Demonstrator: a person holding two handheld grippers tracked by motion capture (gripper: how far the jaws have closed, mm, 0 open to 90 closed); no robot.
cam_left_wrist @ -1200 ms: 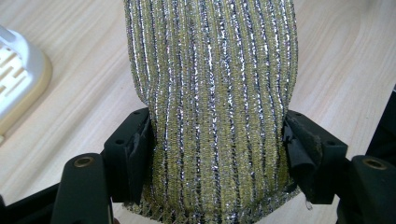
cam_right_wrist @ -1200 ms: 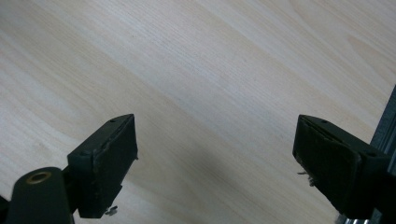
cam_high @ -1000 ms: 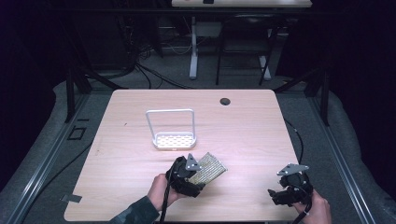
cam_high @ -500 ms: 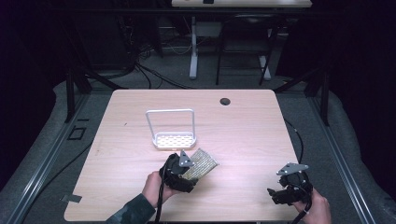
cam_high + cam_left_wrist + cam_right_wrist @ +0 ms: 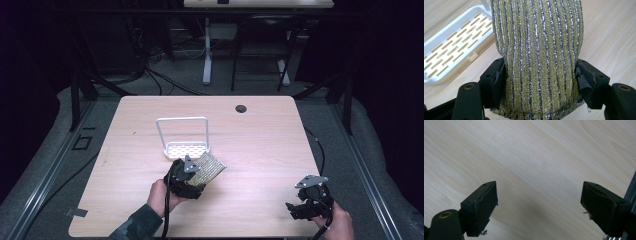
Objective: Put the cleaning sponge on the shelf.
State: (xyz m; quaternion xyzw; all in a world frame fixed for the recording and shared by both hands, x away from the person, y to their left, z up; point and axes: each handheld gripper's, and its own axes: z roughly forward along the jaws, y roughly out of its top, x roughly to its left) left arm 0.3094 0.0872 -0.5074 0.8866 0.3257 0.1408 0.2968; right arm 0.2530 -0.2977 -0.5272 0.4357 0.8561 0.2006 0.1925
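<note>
My left gripper (image 5: 192,176) is shut on a yellow-and-silver scouring sponge (image 5: 208,167), held just in front of the white rack. In the left gripper view the sponge (image 5: 537,52) sits squeezed between both black pads (image 5: 497,82), and the white slotted rack tray (image 5: 451,57) lies to its left. The rack (image 5: 184,148) stands mid-table with an upright wire handle. Near the table's front right corner my right gripper (image 5: 305,202) rests in a hand. Its jaws stand wide apart over bare wood, with nothing between the pads (image 5: 484,205).
The light wood table (image 5: 265,145) has a dark cable hole (image 5: 241,108) near its far edge. A cable (image 5: 317,147) hangs off the right edge. Black frame legs and another desk stand beyond the table on the dark floor.
My left gripper has carried the sponge a little to the left and toward the rack. The right gripper has stayed where it was.
</note>
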